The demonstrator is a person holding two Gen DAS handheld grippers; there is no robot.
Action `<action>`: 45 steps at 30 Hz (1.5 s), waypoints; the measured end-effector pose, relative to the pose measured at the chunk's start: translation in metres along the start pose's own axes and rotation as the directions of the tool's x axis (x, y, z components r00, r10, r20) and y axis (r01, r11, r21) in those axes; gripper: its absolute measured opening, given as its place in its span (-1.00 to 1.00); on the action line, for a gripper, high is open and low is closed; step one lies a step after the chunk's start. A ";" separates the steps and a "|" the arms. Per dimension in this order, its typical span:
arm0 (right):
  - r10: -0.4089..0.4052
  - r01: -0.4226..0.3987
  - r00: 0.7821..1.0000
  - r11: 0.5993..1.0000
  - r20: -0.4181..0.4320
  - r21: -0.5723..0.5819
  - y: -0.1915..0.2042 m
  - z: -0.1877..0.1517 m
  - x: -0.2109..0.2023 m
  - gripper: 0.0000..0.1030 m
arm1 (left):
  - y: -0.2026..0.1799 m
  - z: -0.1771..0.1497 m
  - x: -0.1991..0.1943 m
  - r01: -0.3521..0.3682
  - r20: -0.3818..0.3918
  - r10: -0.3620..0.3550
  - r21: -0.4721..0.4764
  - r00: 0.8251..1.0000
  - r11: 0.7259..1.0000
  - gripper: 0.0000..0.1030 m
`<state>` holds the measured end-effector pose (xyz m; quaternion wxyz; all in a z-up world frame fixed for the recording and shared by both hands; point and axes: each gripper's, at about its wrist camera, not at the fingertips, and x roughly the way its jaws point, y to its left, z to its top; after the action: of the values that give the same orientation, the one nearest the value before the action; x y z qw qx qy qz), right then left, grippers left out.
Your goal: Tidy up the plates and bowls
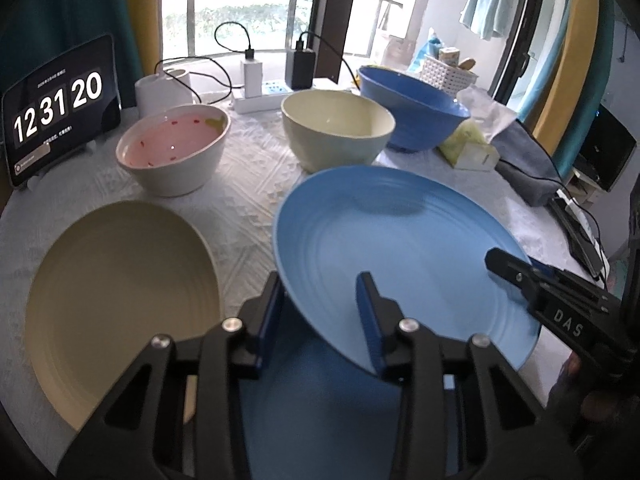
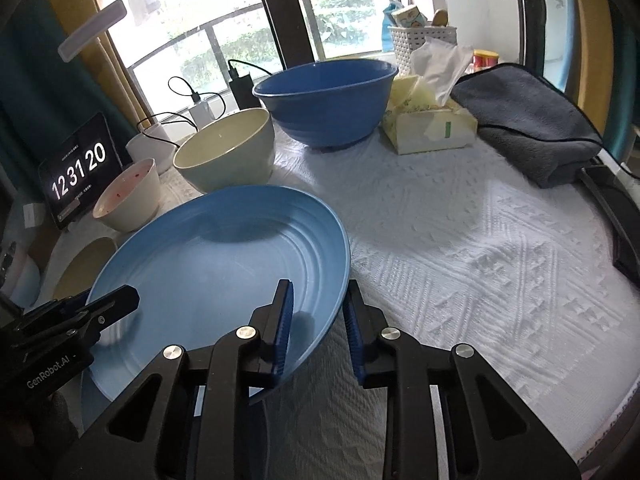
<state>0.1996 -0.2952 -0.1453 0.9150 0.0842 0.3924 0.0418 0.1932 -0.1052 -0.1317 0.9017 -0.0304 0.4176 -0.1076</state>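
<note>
A light blue plate (image 1: pixel 400 240) (image 2: pixel 208 264) hangs tilted just above the white tablecloth, its shadow underneath. My left gripper (image 1: pixel 320 312) (image 2: pixel 120 300) is shut on the plate's near left rim, one pad above it and one below. My right gripper (image 2: pixel 318 320) (image 1: pixel 504 268) is shut on the opposite rim the same way. A pale yellow plate (image 1: pixel 120 300) (image 2: pixel 86 264) lies flat to the left. Behind stand a white bowl with a pink inside (image 1: pixel 172 152) (image 2: pixel 128 196), a cream bowl (image 1: pixel 336 136) (image 2: pixel 228 152) and a large dark blue bowl (image 1: pixel 412 108) (image 2: pixel 324 100).
A tablet showing a clock (image 1: pixel 60 108) leans at the far left, with a white cup (image 1: pixel 160 88) and chargers (image 1: pixel 252 76) behind the bowls. A tissue box (image 2: pixel 432 124), a grey folded cloth (image 2: pixel 528 120) and a white basket (image 2: pixel 420 40) sit at the back right.
</note>
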 end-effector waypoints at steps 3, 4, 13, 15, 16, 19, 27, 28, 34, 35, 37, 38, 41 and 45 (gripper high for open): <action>-0.001 0.001 1.000 1.000 0.016 -0.006 0.004 -0.001 -0.008 -0.47 | 0.000 -0.002 -0.009 0.003 0.018 -0.003 0.001 1.000 1.000 -0.26; -0.002 0.002 1.000 1.000 0.021 -0.008 0.006 -0.001 -0.011 -0.47 | 0.001 -0.003 -0.011 0.004 0.022 -0.004 0.001 1.000 1.000 -0.26; 0.002 0.000 0.999 0.999 0.047 -0.034 0.022 -0.010 -0.031 -0.47 | 0.009 -0.016 -0.036 -0.004 0.060 0.004 -0.006 0.998 1.000 -0.26; 0.002 0.000 0.999 0.999 0.047 -0.041 0.027 -0.012 -0.034 -0.47 | 0.013 -0.019 -0.040 -0.004 0.064 0.005 -0.010 0.998 1.000 -0.26; 0.002 0.000 0.999 0.999 0.048 -0.045 0.029 -0.013 -0.035 -0.47 | 0.015 -0.021 -0.042 -0.005 0.065 0.006 -0.012 0.998 1.000 -0.26; 0.001 0.002 0.999 0.999 0.048 -0.053 0.037 -0.017 -0.039 -0.47 | 0.020 -0.026 -0.048 -0.005 0.071 0.006 -0.018 0.997 1.000 -0.26; -0.008 0.011 0.999 0.997 0.041 -0.076 0.055 -0.032 -0.047 -0.47 | 0.034 -0.043 -0.060 -0.005 0.078 0.007 -0.026 0.997 1.000 -0.26; -0.010 0.013 0.999 0.997 0.039 -0.079 0.057 -0.034 -0.047 -0.47 | 0.035 -0.044 -0.060 -0.004 0.077 0.006 -0.028 0.997 1.000 -0.26; -0.021 0.024 0.999 0.997 0.034 -0.080 0.065 -0.045 -0.052 -0.47 | 0.040 -0.057 -0.065 0.001 0.068 0.001 -0.027 0.998 1.000 -0.26; -0.022 0.024 0.999 0.997 0.033 -0.079 0.066 -0.047 -0.053 -0.47 | 0.041 -0.058 -0.066 0.002 0.069 0.000 -0.027 0.998 1.000 -0.26; -0.025 0.027 0.999 0.996 0.030 -0.081 0.068 -0.051 -0.054 -0.47 | 0.042 -0.062 -0.068 0.003 0.070 -0.001 -0.025 0.998 1.000 -0.26; -0.027 0.029 0.999 0.996 0.028 -0.084 0.069 -0.053 -0.055 -0.47 | 0.043 -0.064 -0.069 0.004 0.070 -0.002 -0.025 0.998 1.000 -0.26; -0.031 0.034 0.999 0.995 0.027 -0.089 0.071 -0.057 -0.058 -0.47 | 0.044 -0.070 -0.072 0.008 0.066 -0.006 -0.026 0.998 1.000 -0.26; -0.036 0.037 0.999 0.995 0.021 -0.090 0.073 -0.064 -0.059 -0.47 | 0.045 -0.078 -0.072 0.006 0.053 -0.005 -0.026 0.999 1.000 -0.26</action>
<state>0.1119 -0.2246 -0.1328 0.9223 0.0357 0.3826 0.0420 0.0959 -0.0425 -0.1354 0.9117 -0.0463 0.3948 -0.1038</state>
